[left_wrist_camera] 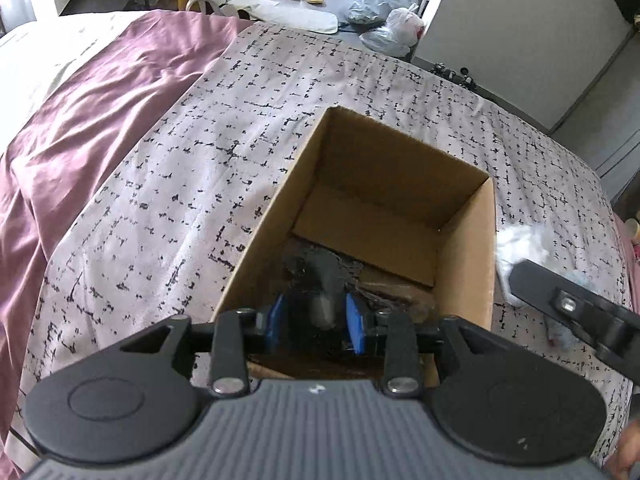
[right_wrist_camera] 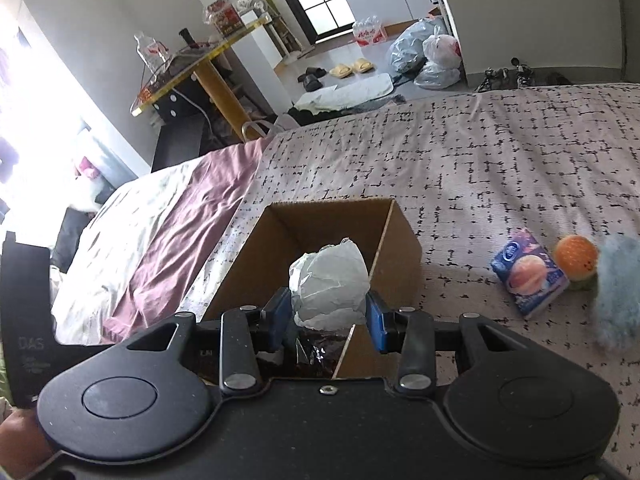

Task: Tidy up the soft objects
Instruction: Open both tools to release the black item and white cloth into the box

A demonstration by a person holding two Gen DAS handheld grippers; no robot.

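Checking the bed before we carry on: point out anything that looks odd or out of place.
Nothing looks spilled or damaged. The cardboard box stands upright on the patterned blanket. The only loose things are a tissue pack, an orange plush ball and a blue fluffy item, lying together beside the box, not yet packed.

We note both handheld units share one build. The left gripper (left_wrist_camera: 316,316): matte black linkage arms, blue pads (left_wrist_camera: 355,328) on the fingers, silver pivot screws, two round black discs flanking a ribbed grey housing with a small screw at centre. The right gripper (right_wrist_camera: 328,316): same black arms and blue pads (right_wrist_camera: 376,326), smooth black housing, a hex nut at centre. We read faint "DAS" lettering on a black plate at its left.
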